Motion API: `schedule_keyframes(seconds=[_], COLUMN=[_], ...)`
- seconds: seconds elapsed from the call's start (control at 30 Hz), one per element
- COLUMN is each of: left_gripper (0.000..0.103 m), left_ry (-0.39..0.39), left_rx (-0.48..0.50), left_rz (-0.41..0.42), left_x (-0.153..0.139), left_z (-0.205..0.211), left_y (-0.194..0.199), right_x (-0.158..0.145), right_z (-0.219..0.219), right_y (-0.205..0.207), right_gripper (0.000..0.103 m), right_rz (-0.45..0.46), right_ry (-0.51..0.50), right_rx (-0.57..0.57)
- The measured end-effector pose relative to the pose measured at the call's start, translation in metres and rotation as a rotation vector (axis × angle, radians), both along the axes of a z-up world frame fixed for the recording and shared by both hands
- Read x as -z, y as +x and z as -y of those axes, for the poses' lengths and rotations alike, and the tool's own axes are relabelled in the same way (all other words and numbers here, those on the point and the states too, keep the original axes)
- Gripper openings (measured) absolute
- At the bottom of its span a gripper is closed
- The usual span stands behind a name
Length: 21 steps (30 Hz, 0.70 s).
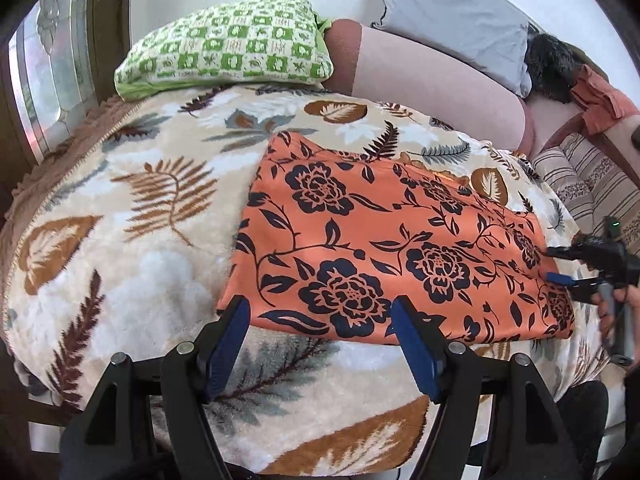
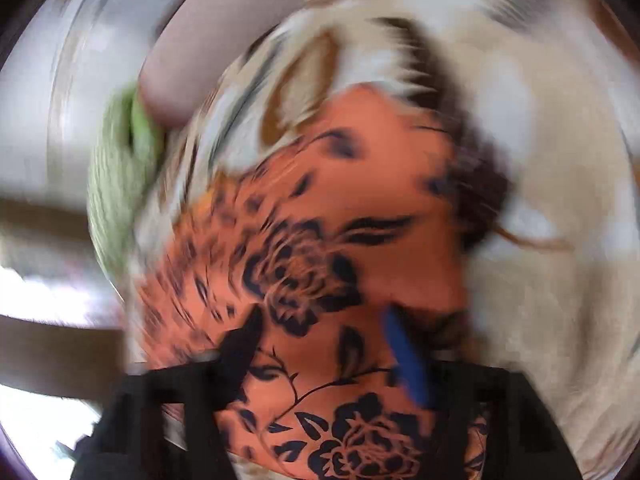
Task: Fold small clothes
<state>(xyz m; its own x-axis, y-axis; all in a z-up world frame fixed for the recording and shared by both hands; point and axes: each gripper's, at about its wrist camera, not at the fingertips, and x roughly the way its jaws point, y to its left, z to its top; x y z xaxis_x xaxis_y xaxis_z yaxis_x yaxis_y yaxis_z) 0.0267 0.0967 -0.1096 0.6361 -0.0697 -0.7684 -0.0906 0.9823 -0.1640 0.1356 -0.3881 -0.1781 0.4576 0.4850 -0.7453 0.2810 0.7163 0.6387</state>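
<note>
- Holding my left gripper (image 1: 320, 312) over the near edge of the orange floral cloth (image 1: 384, 248), its fingers standing apart with nothing between them.
- Lying folded into a flat rectangle, the cloth is resting on the leaf-patterned blanket (image 1: 160, 184) that is covering the bed.
- My right gripper (image 2: 324, 328) is hovering at the cloth's right end, fingers apart and gripping nothing; its own view is badly blurred, so whether the tips are touching the fabric I cannot tell.
- My hand (image 1: 616, 312) is showing at the far right of the left view, wrapped around that gripper's handle.
- A green checked pillow (image 1: 228, 48) is sitting at the head of the bed, well apart from the cloth.
- A grey pillow (image 1: 452, 16) is leaning on a pinkish bolster (image 1: 432, 80) behind it.
- A striped cushion (image 1: 588, 184) is lying just past the cloth's far right corner, with a bunched orange garment (image 1: 600, 100) above it.
- Nothing is lying on top of the cloth.
</note>
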Motion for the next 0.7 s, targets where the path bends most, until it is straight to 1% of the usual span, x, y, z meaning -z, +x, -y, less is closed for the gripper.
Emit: schedule_keyframes(seconds=[0.03, 0.07, 0.1, 0.13, 0.17, 0.2, 0.23, 0.27, 0.3, 0.33, 0.37, 0.4, 0.43, 0.47, 0.53, 0.57, 0.6, 0.63, 0.67, 0.7], left_gripper=[0.073, 0.073, 0.073, 0.073, 0.073, 0.073, 0.073, 0.073, 0.073, 0.074, 0.075, 0.075, 0.075, 0.075, 0.076, 0.076, 0.076, 0.076, 0.076, 0.076], left_ry=[0.004, 0.003, -0.003, -0.012, -0.013, -0.012, -0.006, -0.001, 0.004, 0.007, 0.011, 0.017, 0.021, 0.019, 0.014, 0.015, 0.017, 0.023, 0.032, 0.049], left_rx=[-0.007, -0.011, -0.015, -0.020, -0.022, -0.019, -0.019, -0.022, -0.026, -0.026, -0.027, -0.029, -0.032, -0.032, -0.024, -0.020, -0.014, -0.005, 0.003, 0.006], left_rz=[0.002, 0.001, 0.002, 0.004, 0.002, 0.001, 0.005, 0.009, 0.013, 0.017, 0.020, 0.022, 0.019, 0.015, 0.005, 0.002, -0.001, -0.002, 0.001, 0.003], left_x=[-0.002, -0.003, -0.003, -0.005, -0.005, -0.007, -0.009, -0.011, -0.015, -0.017, -0.018, -0.019, -0.019, -0.019, -0.018, -0.017, -0.017, -0.017, -0.018, -0.018], left_z=[0.000, -0.001, -0.002, -0.002, -0.002, -0.001, -0.001, 0.000, 0.001, 0.001, 0.001, 0.002, 0.004, 0.005, 0.009, 0.010, 0.012, 0.014, 0.016, 0.018], left_y=[-0.001, -0.001, -0.002, -0.002, -0.003, -0.003, -0.004, -0.005, -0.006, -0.006, -0.007, -0.006, -0.005, -0.004, -0.001, -0.001, 0.000, 0.000, -0.001, -0.001], right_x=[-0.017, -0.028, -0.036, -0.043, -0.044, -0.041, -0.030, -0.011, 0.005, 0.005, -0.003, -0.013, -0.026, -0.031, -0.030, -0.013, -0.001, 0.011, 0.005, -0.005], right_z=[-0.009, -0.017, -0.028, -0.042, -0.055, -0.060, -0.060, -0.053, -0.043, -0.036, -0.033, -0.034, -0.043, -0.044, -0.047, -0.040, -0.030, -0.012, -0.006, -0.006], right_y=[-0.007, -0.010, -0.014, -0.018, -0.022, -0.023, -0.022, -0.018, -0.017, -0.018, -0.023, -0.028, -0.033, -0.034, -0.040, -0.034, -0.029, -0.030, -0.037, -0.042], right_gripper=[0.062, 0.065, 0.071, 0.076, 0.077, 0.078, 0.078, 0.078, 0.074, 0.071, 0.071, 0.072, 0.074, 0.075, 0.087, 0.088, 0.086, 0.078, 0.076, 0.077], right_rz=[0.038, 0.075, 0.115, 0.155, 0.176, 0.173, 0.144, 0.075, 0.020, 0.033, 0.058, 0.076, 0.122, 0.156, 0.196, 0.146, 0.095, 0.079, 0.096, 0.118], right_ry=[-0.071, -0.098, -0.102, -0.085, -0.078, -0.096, -0.138, -0.176, -0.160, -0.116, -0.101, -0.132, -0.173, -0.177, -0.164, -0.173, -0.172, -0.087, -0.051, -0.055], right_rx=[-0.015, -0.051, -0.096, -0.151, -0.206, -0.236, -0.236, -0.194, -0.131, -0.088, -0.053, -0.053, -0.083, -0.102, -0.131, -0.124, -0.099, -0.029, 0.020, 0.042])
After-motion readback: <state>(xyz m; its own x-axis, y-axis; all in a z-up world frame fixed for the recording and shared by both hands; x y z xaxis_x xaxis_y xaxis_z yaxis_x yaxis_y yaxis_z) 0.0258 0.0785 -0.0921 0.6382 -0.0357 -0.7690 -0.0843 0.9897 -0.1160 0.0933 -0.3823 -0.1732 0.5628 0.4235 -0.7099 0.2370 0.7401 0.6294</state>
